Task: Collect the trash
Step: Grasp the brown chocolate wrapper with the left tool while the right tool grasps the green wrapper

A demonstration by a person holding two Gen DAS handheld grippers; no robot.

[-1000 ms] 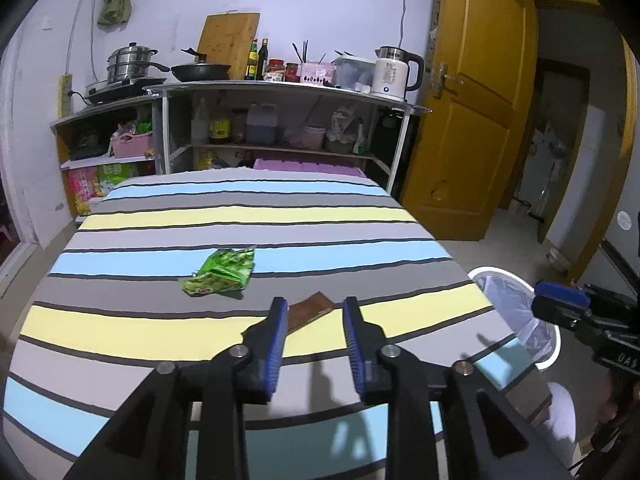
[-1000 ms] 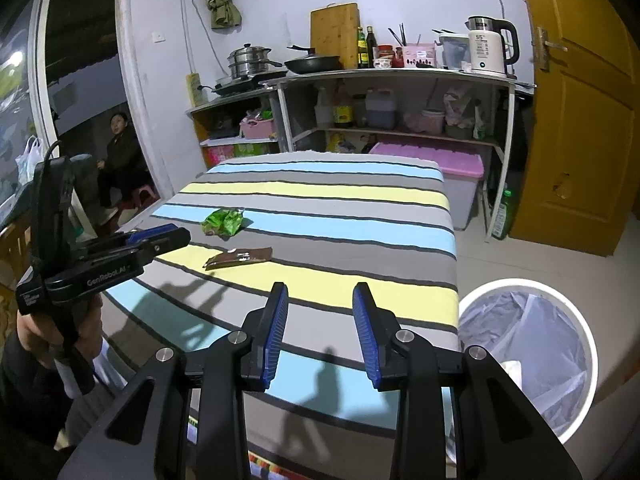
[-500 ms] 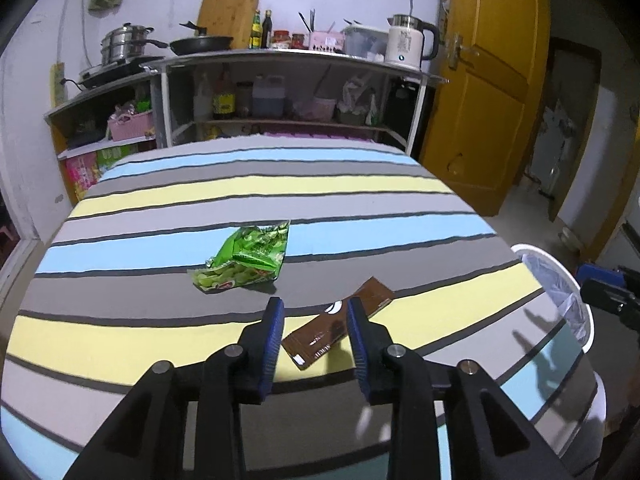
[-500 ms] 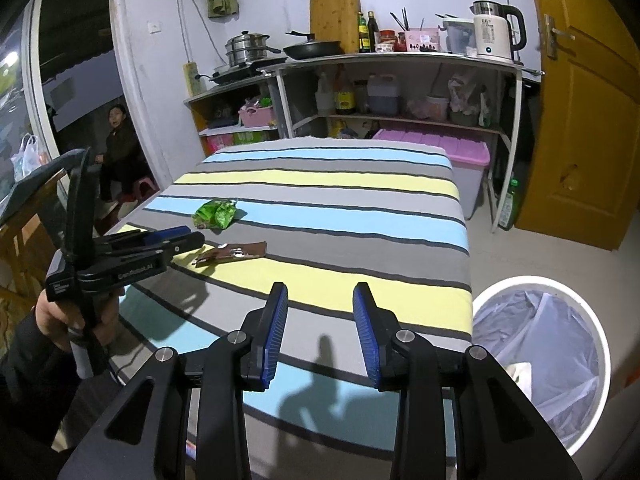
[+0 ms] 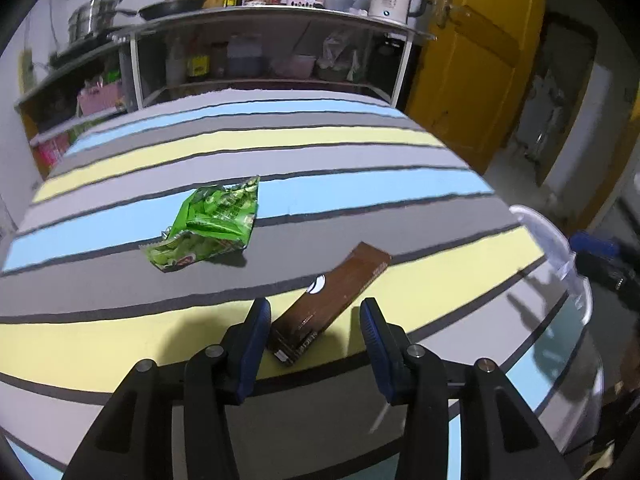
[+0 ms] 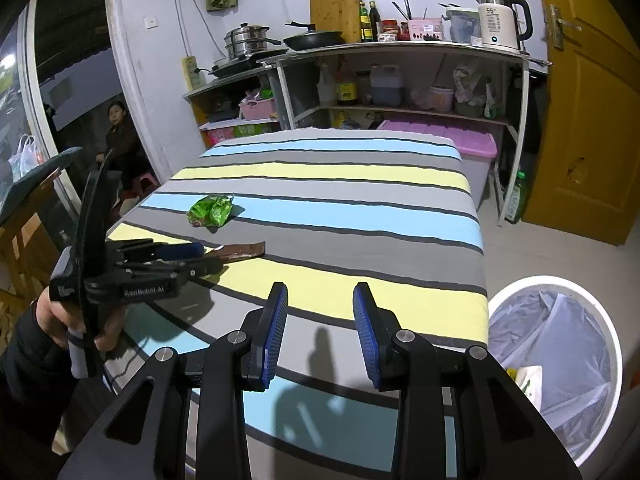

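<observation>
moved: your left gripper (image 5: 314, 320) has come forward and down onto the flat brown foil snack wrapper (image 5: 328, 300); a second ago that wrapper lay ahead of the tips, now its near end sits between them. Jaws have just been opening.
left tool: wide, blue pads either side of the wrapper's near end, left pad right at its edge, right pad clear. Nothing clamped yet.
right tool: your right gripper (image 6: 320, 328) hovers over the near part of the striped tablecloth (image 6: 360, 208), half open, empty.
brown wrapper: lies flat on the yellow stripe, slanted away to the right, near the table's front edge.
handling, my read: empty foil, near weightless, limp, slick. It will likely slide or fold rather than resist.
grip point: take the near short end across its width and press down so the lower edge lifts into the pads.
green wrapper: crumpled green plastic snack bag (image 5: 208, 224) on the grey and blue stripes, further in and left, apart from the brown one. Puffy, so easier to pinch on a raised fold.
bin: white round bin with clear liner (image 6: 560, 360) on the floor off the table's right corner.
</observation>
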